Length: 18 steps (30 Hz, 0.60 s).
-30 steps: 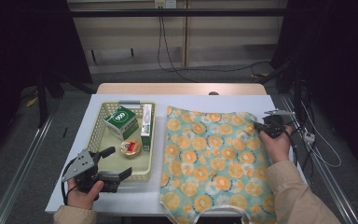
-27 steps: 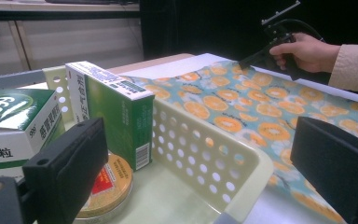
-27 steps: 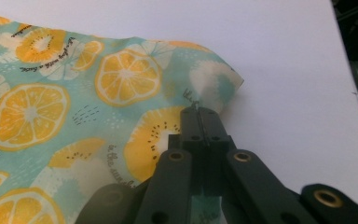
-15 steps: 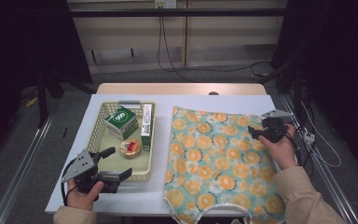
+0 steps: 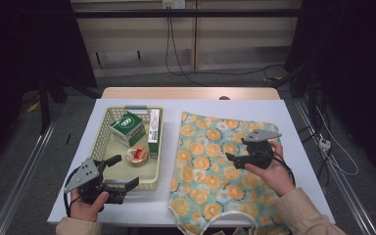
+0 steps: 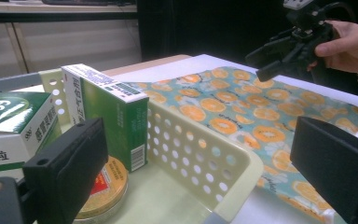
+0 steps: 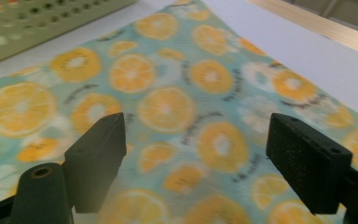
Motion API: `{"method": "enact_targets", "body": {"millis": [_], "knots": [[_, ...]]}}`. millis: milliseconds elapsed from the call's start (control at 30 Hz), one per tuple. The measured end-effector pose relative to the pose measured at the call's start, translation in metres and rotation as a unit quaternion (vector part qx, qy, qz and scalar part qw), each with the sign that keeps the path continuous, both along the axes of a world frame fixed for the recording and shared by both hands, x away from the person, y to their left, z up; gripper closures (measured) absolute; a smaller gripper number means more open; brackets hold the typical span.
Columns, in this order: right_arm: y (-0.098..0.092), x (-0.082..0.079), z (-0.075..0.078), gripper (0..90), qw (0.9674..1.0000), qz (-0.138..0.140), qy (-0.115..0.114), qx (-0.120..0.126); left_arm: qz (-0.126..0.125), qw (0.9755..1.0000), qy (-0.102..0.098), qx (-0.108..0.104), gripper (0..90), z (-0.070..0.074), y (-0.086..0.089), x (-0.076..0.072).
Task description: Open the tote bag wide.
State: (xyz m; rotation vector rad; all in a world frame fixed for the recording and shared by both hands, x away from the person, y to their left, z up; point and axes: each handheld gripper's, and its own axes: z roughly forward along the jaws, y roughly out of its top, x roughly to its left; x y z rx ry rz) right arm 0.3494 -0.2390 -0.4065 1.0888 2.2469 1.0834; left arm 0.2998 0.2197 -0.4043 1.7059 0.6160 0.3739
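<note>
Orange-print cloth (image 5: 215,171) lay flat on the right half of the white counter (image 5: 293,127), its long axis running from the far edge toward me, and its near end hung over the counter's front edge by my right sleeve. My right tongs (image 5: 234,160) hovered above the middle of that cloth, pointing leftward toward the basket (image 5: 152,183). Their jaws had just been opening and stood wide, and nothing was between them; in the right gripper view the orange slices of the fabric (image 7: 177,107) showed plainly through the gap, a little below the pads. So the cloth lay directly under those tongs, not off to any side.

My left tongs (image 5: 122,172) rested at the near right corner of the basket, jaws spread and holding nothing. In the left gripper view the basket's perforated wall (image 6: 200,154) stood between them and the cloth, with a green carton (image 6: 116,116) and a round tin (image 6: 103,189) inside. I judged the right hand much the nearer to the cloth, so any next grasp on it would fall to that side and would mean coming straight down or reaching for an edge.
</note>
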Motion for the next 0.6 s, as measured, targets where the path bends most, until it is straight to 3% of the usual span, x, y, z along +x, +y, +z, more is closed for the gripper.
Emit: {"method": "enact_targets", "body": {"millis": [200,433,600], "knots": [[0.029,-0.020,-0.006,18.1,0.9975,0.068,0.019,0.011,0.000,1.0000,-0.001,-0.002,3.7,0.001,0.001,-0.001],[0.045,-0.039,-0.021,15.6,0.9922,0.114,0.049,0.014,-0.002,1.0000,0.002,0.002,3.8,0.000,0.000,-0.001],[0.048,-0.048,-0.030,15.0,0.9896,0.128,0.061,0.020,-0.002,1.0000,0.003,0.002,3.8,-0.001,-0.001,-0.001]]}}
